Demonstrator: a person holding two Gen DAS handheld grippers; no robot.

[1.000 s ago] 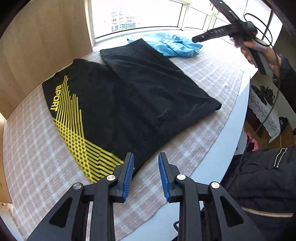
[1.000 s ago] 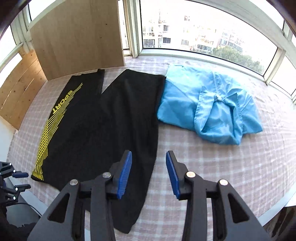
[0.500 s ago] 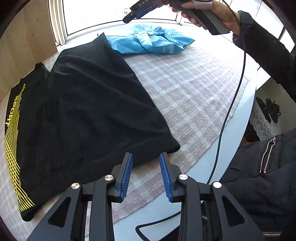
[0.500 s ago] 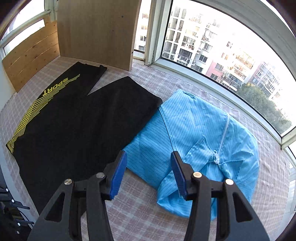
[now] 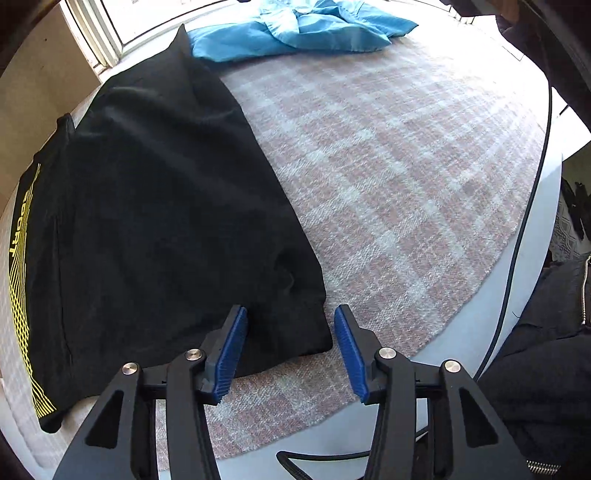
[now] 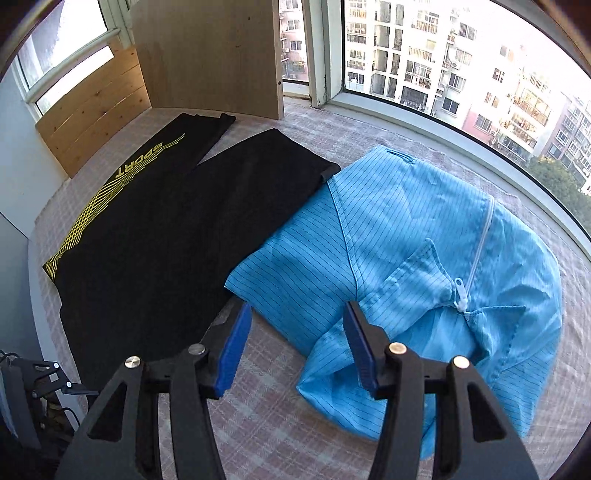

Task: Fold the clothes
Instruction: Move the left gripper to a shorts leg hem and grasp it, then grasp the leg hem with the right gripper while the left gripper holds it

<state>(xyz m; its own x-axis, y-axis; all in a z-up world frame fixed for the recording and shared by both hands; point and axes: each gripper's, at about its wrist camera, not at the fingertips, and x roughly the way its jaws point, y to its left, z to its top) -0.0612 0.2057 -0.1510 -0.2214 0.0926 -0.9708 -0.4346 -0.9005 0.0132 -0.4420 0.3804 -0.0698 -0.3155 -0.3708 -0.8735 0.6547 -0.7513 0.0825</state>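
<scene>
Black trousers (image 5: 155, 206) with yellow SPORT print lie flat on the pink checked cloth (image 5: 399, 155); they also show in the right wrist view (image 6: 155, 229). A crumpled blue striped jacket (image 6: 417, 258) lies beside them, also at the top of the left wrist view (image 5: 295, 33). My left gripper (image 5: 290, 343) is open, just above the near corner of the trouser leg. My right gripper (image 6: 295, 347) is open and empty, over the near edge of the blue jacket.
A wooden panel (image 6: 210, 55) and a window (image 6: 461, 66) stand behind the table. The table's white edge (image 5: 487, 314) runs on the right with a black cable (image 5: 524, 229) across it. A person in a dark jacket (image 5: 546, 350) stands there.
My left gripper has moved in over the trouser leg's corner and opened wider. My right gripper has moved closer to the blue jacket and opened a little wider.
</scene>
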